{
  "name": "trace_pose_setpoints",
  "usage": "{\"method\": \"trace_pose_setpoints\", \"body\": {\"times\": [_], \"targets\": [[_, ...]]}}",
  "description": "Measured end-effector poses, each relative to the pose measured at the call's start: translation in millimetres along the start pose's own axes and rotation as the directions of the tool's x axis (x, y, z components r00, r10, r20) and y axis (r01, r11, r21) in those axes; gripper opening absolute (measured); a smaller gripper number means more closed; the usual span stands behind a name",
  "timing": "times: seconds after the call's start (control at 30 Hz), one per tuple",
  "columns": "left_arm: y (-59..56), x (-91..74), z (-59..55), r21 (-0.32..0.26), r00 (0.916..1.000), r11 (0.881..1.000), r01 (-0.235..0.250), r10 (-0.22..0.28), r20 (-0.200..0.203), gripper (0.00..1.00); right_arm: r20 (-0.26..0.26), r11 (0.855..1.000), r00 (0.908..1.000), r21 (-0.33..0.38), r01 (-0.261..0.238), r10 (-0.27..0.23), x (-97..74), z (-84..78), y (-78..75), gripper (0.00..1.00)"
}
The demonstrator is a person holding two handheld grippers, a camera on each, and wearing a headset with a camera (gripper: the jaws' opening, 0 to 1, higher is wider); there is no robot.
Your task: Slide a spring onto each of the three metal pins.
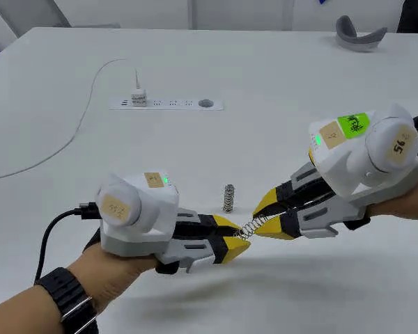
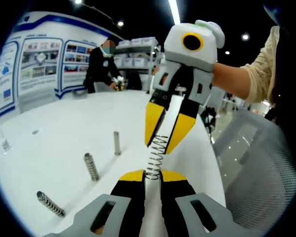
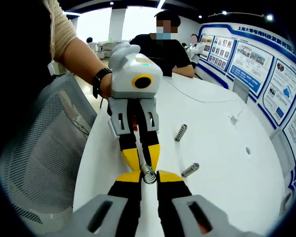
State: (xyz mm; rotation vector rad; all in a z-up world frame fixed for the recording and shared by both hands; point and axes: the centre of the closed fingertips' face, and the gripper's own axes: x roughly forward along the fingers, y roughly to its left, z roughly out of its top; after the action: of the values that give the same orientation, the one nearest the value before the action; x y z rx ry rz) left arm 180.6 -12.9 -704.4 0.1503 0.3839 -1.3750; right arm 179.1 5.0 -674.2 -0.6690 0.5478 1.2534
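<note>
Left gripper view: spring (image 2: 156, 154) in claw (image 2: 153, 174)

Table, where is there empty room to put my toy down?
Bare table lies at the left, between the cable and the left gripper, and at the far right, between the power strip and the grey band. Crowded in the middle: it and the right gripper pinch a spring, near a spring-covered pin.

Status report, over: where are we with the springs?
Left tool, right tool both shut on one coiled metal spring. One bare metal pin waiting; two other springs standing nearby. Nothing blocking.
</note>
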Motion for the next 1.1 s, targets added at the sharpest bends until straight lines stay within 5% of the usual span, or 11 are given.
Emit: {"method": "trace_pose_setpoints", "body": {"times": [0.3,0.57,1.1], "targets": [[-0.9,2.2,2.0,0.002,1.0,1.0,-0.002,0.002,0.004,0.1,0.063,1.0,0.998,-0.004,0.005,-0.005,2.1,16.0,2.1,0.12],[0.3,0.7,-0.2,-0.008,1.0,1.0,-0.004,0.004,0.006,0.1,0.069,1.0,0.9975,0.01,0.015,-0.016,2.6,15.0,3.0,0.13],[5.3,-2.1,5.2,-0.051,0.9986,0.999,-0.014,0.016,0.051,0.1,0.17,0.98,0.9804,0.19,0.066,-0.099,-7.6,11.2,-9.4,0.17]]}}
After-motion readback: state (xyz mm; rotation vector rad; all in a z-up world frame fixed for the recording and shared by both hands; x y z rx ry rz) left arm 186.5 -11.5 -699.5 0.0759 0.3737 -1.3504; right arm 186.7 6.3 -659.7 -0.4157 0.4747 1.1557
